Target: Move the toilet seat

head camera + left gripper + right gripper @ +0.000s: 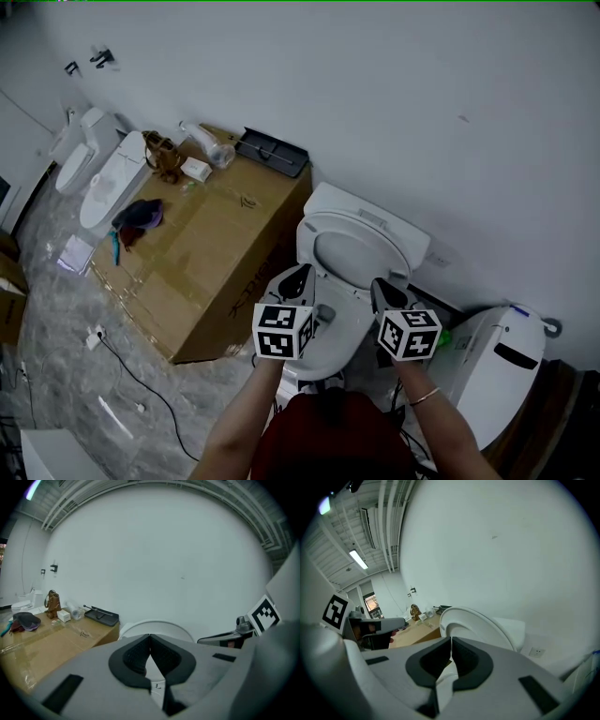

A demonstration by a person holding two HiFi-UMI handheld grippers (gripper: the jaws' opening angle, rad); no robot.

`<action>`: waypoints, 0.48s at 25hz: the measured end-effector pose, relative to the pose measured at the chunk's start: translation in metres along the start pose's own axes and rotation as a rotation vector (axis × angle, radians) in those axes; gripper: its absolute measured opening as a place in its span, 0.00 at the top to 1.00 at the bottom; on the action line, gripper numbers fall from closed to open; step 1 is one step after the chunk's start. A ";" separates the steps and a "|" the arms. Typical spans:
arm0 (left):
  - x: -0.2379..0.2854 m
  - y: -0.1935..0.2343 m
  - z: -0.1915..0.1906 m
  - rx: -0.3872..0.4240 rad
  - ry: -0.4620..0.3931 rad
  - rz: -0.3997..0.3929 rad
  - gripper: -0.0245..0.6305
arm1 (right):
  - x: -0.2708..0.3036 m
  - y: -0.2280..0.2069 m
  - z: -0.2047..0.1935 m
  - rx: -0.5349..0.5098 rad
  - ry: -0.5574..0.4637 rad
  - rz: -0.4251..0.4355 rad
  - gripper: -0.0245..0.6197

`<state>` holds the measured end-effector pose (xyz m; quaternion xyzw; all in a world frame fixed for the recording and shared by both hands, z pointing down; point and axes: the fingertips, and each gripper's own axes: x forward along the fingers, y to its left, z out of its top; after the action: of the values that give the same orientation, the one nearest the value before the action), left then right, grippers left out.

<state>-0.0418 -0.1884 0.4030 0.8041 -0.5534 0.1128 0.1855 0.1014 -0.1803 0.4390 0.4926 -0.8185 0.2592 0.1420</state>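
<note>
left gripper (297, 277), right gripper (383, 292) side by side, jaws pressed together (both pairs)

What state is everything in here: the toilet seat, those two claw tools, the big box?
toilet seat: raised, tilted back toward the tank.
left gripper: shut, nothing between its jaws.
right gripper: shut, nothing between its jaws.
cardboard box: closed, lying flat.
</note>
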 end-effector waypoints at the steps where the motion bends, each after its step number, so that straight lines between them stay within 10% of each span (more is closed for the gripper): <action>1: -0.007 0.002 -0.001 -0.001 -0.005 0.012 0.92 | -0.003 0.004 0.002 -0.004 -0.009 0.005 0.93; 12: -0.080 0.014 -0.009 -0.037 -0.053 0.114 0.92 | -0.038 0.047 0.005 -0.078 -0.063 0.090 0.94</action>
<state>-0.0837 -0.1208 0.3827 0.7704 -0.6050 0.0913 0.1789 0.0779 -0.1372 0.4029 0.4571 -0.8536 0.2175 0.1233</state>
